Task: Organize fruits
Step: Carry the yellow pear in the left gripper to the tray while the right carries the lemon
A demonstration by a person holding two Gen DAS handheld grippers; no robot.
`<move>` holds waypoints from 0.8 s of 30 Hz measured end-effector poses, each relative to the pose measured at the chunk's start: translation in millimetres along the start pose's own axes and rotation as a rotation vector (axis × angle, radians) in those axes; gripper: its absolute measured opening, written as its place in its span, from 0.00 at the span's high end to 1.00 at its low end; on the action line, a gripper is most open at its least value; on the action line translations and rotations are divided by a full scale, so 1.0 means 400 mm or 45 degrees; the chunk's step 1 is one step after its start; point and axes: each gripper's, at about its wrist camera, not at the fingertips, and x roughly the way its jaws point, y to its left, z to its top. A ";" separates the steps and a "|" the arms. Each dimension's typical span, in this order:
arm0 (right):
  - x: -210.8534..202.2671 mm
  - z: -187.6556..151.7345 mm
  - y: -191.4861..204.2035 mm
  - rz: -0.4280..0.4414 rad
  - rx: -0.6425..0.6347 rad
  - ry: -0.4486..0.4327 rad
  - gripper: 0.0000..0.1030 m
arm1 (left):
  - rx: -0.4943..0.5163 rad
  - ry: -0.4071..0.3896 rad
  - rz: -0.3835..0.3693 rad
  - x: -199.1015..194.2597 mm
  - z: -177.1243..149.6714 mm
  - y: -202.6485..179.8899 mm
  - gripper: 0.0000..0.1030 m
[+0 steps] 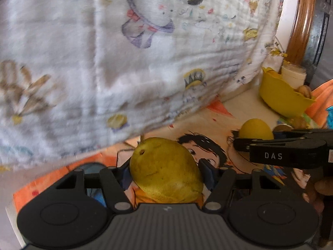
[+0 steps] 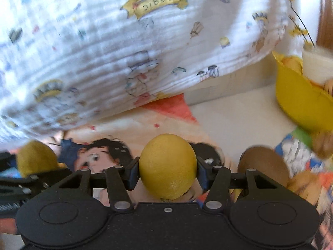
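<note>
My left gripper (image 1: 166, 171) is shut on a yellow-green pear (image 1: 165, 169) and holds it over a cartoon-printed mat (image 1: 210, 145). My right gripper (image 2: 167, 173) is shut on a yellow lemon (image 2: 167, 166). The lemon (image 1: 256, 129) and the right gripper (image 1: 243, 143) also show at the right of the left wrist view. The pear (image 2: 36, 159) shows at the far left of the right wrist view. A yellow bowl (image 2: 301, 100) with fruit in it stands at the far right; it also shows in the left wrist view (image 1: 283, 95).
A brown kiwi (image 2: 263, 165) lies on the mat just right of my right gripper. More brownish fruits (image 2: 323, 145) lie below the bowl. A white cartoon-printed cloth (image 2: 124, 52) hangs behind the mat. A white cup (image 2: 316, 64) stands behind the bowl.
</note>
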 end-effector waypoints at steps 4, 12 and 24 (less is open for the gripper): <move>-0.061 -0.017 0.009 0.051 0.073 -0.022 0.46 | -0.104 0.015 -0.132 -0.037 -0.014 0.022 0.34; -0.213 -0.040 -0.011 0.093 0.175 -0.086 0.46 | -0.175 -0.039 -0.252 -0.134 -0.047 0.020 0.34; -0.520 -0.139 -0.114 -0.035 0.267 -0.233 0.46 | -0.117 -0.129 -0.353 -0.295 -0.050 -0.098 0.34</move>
